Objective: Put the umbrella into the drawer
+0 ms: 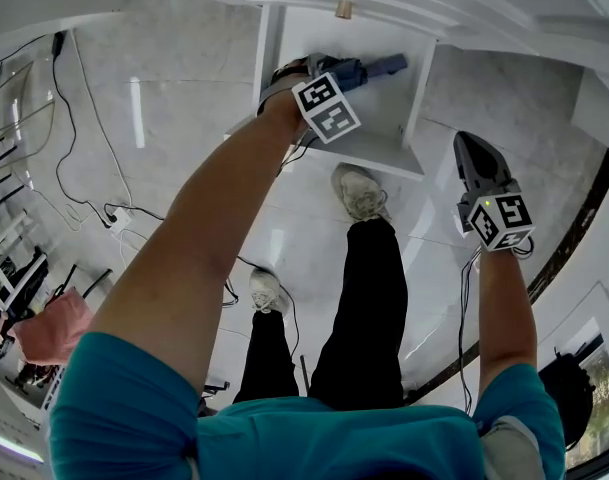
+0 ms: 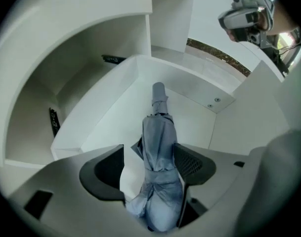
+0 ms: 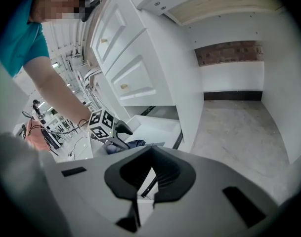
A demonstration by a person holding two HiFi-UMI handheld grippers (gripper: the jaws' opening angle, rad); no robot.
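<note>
The folded grey-blue umbrella [image 1: 376, 67] lies inside the open white drawer [image 1: 384, 150], its tip toward the drawer's far side. In the left gripper view the umbrella [image 2: 158, 127] runs between the jaws of my left gripper [image 2: 150, 149]. White drawer floor [image 2: 113, 115] shows between the left jaw and the fabric, and the right jaw sits close against the fabric, so the jaws stand open around it. My left gripper [image 1: 334, 70] points steeply down into the drawer. My right gripper [image 1: 474, 156] hangs to the right of the drawer, jaws together and empty [image 3: 139, 201].
The person's legs and shoes [image 1: 360, 190] stand on the pale floor just in front of the drawer. Cables [image 1: 84, 203] trail over the floor at the left. White cabinet fronts [image 3: 135, 78] with small knobs rise above the drawer.
</note>
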